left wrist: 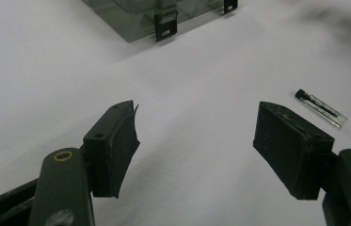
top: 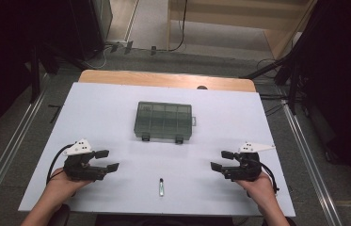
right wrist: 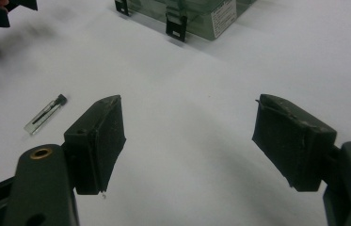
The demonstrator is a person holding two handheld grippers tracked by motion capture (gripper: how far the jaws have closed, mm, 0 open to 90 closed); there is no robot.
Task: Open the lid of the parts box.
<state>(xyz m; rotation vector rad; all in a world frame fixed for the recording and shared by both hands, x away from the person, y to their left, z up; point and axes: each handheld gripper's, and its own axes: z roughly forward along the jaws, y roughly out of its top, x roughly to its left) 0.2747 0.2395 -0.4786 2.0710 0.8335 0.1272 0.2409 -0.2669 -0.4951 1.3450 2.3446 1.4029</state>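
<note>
- small glass vial (top: pixel 161 187) lies flat on the white table (top: pixel 116 122), roughly midway between the two claws and a touch nearer the person, so either one looks able to grab it.
- its long axis runs near-to-far, black cap at the far end, pointing at the box.
- left gripper (top: pixel 106 160) and right gripper (top: pixel 222 160) both gape wide, holding nothing, tips facing inward.
- the grey compartment box (top: pixel 164 121) sits beyond both claws, latches shut by the look of it.

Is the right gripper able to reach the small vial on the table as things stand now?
Probably yes. The right gripper is open and holds nothing, and the vial lies flat on bare table between the two grippers. The storage box sits farther back, out of the way.
</note>
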